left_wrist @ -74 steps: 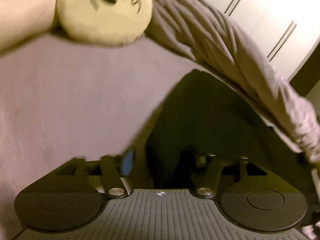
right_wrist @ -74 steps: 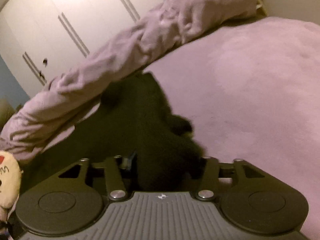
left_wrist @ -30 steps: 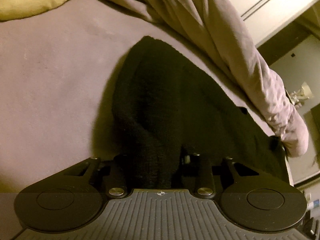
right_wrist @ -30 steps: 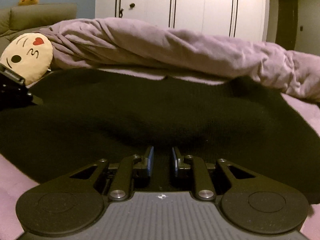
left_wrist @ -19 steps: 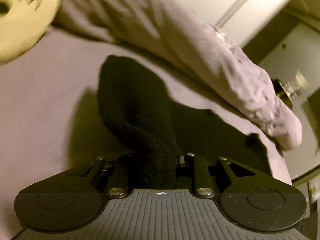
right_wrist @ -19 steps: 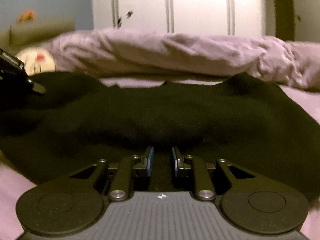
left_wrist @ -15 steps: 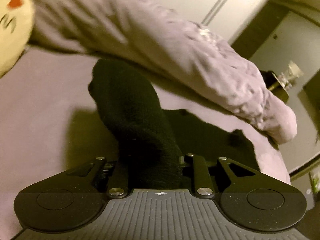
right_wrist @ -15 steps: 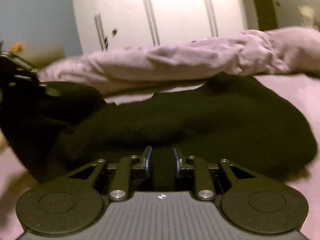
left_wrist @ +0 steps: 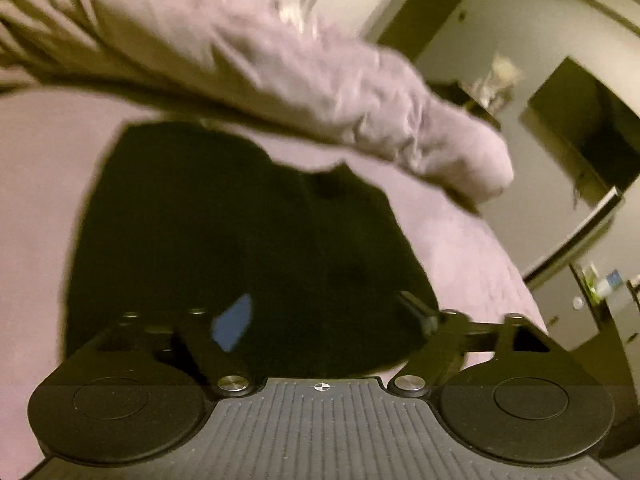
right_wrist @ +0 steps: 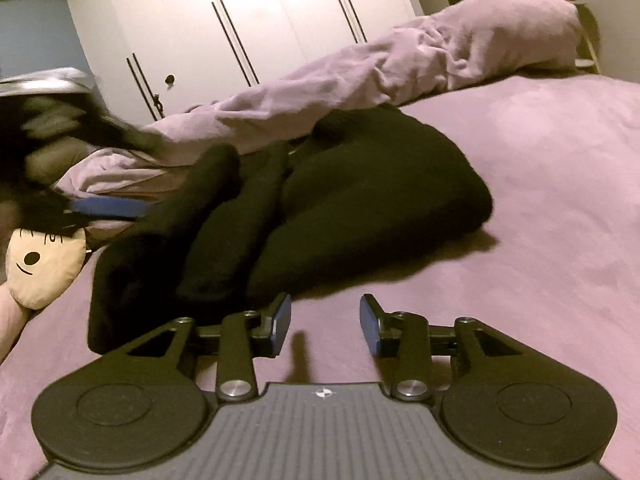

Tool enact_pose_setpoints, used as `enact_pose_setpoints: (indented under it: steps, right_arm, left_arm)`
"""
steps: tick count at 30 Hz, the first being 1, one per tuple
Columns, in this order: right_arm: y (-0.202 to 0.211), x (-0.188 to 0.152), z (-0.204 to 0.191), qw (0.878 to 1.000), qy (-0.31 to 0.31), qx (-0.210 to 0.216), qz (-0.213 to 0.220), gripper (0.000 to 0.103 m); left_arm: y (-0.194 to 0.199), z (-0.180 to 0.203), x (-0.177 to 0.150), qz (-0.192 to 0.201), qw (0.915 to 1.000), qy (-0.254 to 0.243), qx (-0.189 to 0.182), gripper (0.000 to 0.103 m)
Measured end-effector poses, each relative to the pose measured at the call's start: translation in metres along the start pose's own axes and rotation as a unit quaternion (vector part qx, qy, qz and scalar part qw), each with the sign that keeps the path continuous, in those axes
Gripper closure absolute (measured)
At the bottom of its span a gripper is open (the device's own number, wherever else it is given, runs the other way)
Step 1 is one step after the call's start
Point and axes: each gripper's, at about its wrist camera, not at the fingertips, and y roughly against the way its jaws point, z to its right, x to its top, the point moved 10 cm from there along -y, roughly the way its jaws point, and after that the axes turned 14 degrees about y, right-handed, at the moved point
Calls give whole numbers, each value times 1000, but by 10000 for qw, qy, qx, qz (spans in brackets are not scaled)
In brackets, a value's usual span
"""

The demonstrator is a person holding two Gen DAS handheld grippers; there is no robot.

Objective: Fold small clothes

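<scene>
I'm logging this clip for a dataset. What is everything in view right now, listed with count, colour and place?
Sweater: one, black, bunched in folds on the bed, ahead of both grippers.
Bed: one, purple cover, under everything.
Duvet: one, pale purple, rolled along the bed's far side behind the sweater.
Cushion: one, cream with a drawn face, at the right view's left edge.
Wardrobe: one, white with dark handles, behind the bed.
Left gripper: one, black with blue pads, fingers open over the sweater.
Right gripper: one, black with blue pads, fingers open above bare bed beside the sweater.
</scene>
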Motion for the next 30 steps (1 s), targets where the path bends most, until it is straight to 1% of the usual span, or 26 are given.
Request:
enact_pose_setpoints:
  steps: [1, 2, 4, 5, 6, 7, 8, 10, 11, 12, 13, 15, 18, 21, 23, 24, 25, 26, 27, 28, 30]
  right_arm:
    - [0, 1, 0, 10000, -13, 10, -19, 66]
    - [0, 3, -1, 10000, -6, 2, -8, 66]
    - [0, 10, -5, 10000, 29, 54, 65, 66]
    - [-1, 13, -8, 9999, 33, 98, 83, 66]
    - [-2, 16, -11, 9998, 10, 163, 94, 66]
    - [-3, 20, -15, 9997, -7, 231, 97, 66]
    - [-5, 24, -20, 9995, 21, 308, 116, 66]
    - [-10, 33, -31, 9988, 82, 463, 113, 66]
    - [-12, 39, -37, 9983, 114, 563, 135, 66]
    - [-14, 47, -42, 9977, 114, 649, 186, 64]
    - [-19, 56, -44, 9969, 48, 763, 200, 56]
    - [-33, 69, -50, 9919, -279, 1233, 88, 45]
    - [-57, 74, -67, 9819, -568, 1785, -292, 46]
    - [-82, 69, -84, 9745, -717, 2042, -592, 46]
    - [-95, 64, -91, 9722, -803, 2072, -733, 47]
    - [-101, 62, -93, 9719, -831, 2063, -772, 53]
    - [-104, 61, -96, 9701, -889, 2120, -777, 68]
    - [-107, 61, -101, 9661, -957, 2264, -794, 76]
    - [-107, 62, -103, 9664, -933, 2254, -807, 80]
    - [-106, 64, -106, 9704, -745, 2163, -768, 87]
    - [-93, 75, -107, 9844, 36, 1695, -465, 90]
  left_arm:
    - [13, -9, -1, 189, 9997, -86, 144, 15]
    - [26, -24, 0, 425, 9982, -105, 402, 15]
    - [43, -60, 1, 808, 9918, 8, 987, 15]
    - [48, -78, 2, 938, 9886, 119, 1176, 15]
    - [49, -99, 0, 966, 9851, 259, 1397, 15]
    - [49, -123, -3, 932, 9805, 448, 1669, 17]
    - [47, -142, -5, 882, 9768, 623, 1851, 18]
    - [46, -174, -18, 796, 9702, 942, 2087, 18]
    - [46, -184, -24, 743, 9683, 1069, 2133, 18]
    - [44, -188, -30, 696, 9683, 1140, 2111, 18]
    - [41, -191, -34, 648, 9691, 1178, 2070, 17]
    - [38, -194, -40, 599, 9691, 1173, 2085, 17]
    - [31, -195, -42, 653, 9681, 996, 2203, 16]
    - [31, -193, -40, 664, 9682, 936, 2224, 14]
    - [31, -192, -41, 645, 9682, 909, 2239, 13]
    - [29, -190, -42, 623, 9685, 869, 2250, 13]
    - [31, -191, -45, 600, 9685, 816, 2277, 13]
    - [31, -191, -46, 589, 9677, 762, 2328, 13]
    - [31, -191, -46, 573, 9674, 716, 2360, 13]
    - [30, -190, -47, 563, 9669, 667, 2398, 13]
    - [31, -189, -49, 558, 9657, 636, 2454, 13]
